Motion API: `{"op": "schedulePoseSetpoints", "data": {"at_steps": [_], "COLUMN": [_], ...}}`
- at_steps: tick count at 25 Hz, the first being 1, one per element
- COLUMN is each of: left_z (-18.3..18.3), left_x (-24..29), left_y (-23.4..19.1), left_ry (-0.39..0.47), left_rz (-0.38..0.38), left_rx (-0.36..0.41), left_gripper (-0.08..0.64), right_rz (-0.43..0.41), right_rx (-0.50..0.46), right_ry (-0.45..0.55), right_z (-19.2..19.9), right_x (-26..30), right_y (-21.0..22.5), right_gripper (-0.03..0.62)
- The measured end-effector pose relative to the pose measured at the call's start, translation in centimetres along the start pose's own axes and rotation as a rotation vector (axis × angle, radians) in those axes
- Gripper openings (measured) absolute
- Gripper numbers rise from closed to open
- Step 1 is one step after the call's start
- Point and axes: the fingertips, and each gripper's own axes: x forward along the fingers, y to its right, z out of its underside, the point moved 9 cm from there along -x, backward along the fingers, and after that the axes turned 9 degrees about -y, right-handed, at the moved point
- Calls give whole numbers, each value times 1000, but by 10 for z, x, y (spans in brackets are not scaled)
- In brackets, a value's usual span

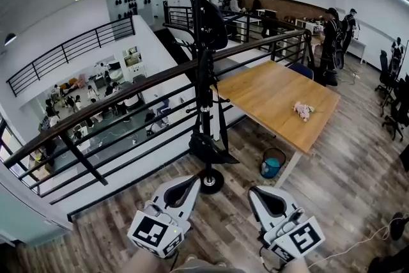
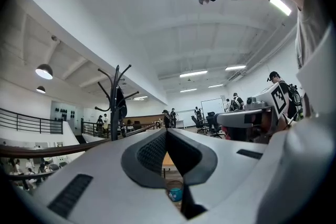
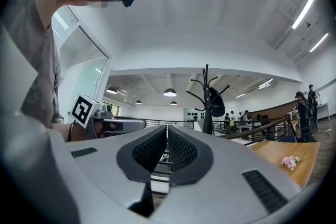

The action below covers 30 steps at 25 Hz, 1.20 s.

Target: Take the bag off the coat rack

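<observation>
A black coat rack (image 1: 198,41) stands by the railing, its round base (image 1: 211,181) just ahead of my grippers. A black bag (image 1: 215,25) hangs from its upper hooks, also seen as the bag (image 2: 121,104) and the bag (image 3: 217,102) in both gripper views. Long black straps run down the pole to a dark flat shape (image 1: 209,149) near the base. My left gripper (image 1: 192,183) and right gripper (image 1: 257,192) sit low, short of the rack, both shut with nothing in them. The same holds for the left gripper (image 2: 167,131) and right gripper (image 3: 167,127) in their own views.
A black railing (image 1: 128,96) runs behind the rack over a lower floor. Right of the rack stands a wooden table (image 1: 275,99) with a pink toy (image 1: 302,110) on it, and a blue bucket (image 1: 273,164) beside its leg. People (image 1: 332,29) and office chairs (image 1: 393,99) are at the far right.
</observation>
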Motion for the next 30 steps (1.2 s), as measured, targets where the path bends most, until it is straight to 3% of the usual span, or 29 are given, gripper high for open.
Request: {"op": "schedulePoseSetpoints", "data": {"at_steps": [4, 5, 6, 7, 12, 21, 30], "left_z": [-1, -3, -5, -6, -3, 5, 1], "left_x": [3, 4, 4, 3, 14, 55, 103], "left_y": [1, -2, -7, -11, -23, -48, -118], "left_ry": [35, 37, 39, 43, 40, 12, -25], "left_rz": [-46, -61, -79, -99, -150, -135, -126], "left_rx": [-25, -25, -27, -33, -57, -57, -48], "left_gripper": [18, 92, 227, 265, 270, 270, 270], "right_rz": [66, 87, 104, 117, 123, 169, 178], "right_rx": [42, 56, 65, 66, 54, 35, 33], "right_ry": [68, 83, 91, 93, 66, 0, -29], "right_z": [2, 2, 1, 0, 0, 7, -4], "right_x": [-9, -10, -9, -9, -2, 26, 108], "right_y": [6, 8, 11, 13, 30, 67, 105], "right_gripper": [54, 166, 262, 272, 275, 275, 275]}}
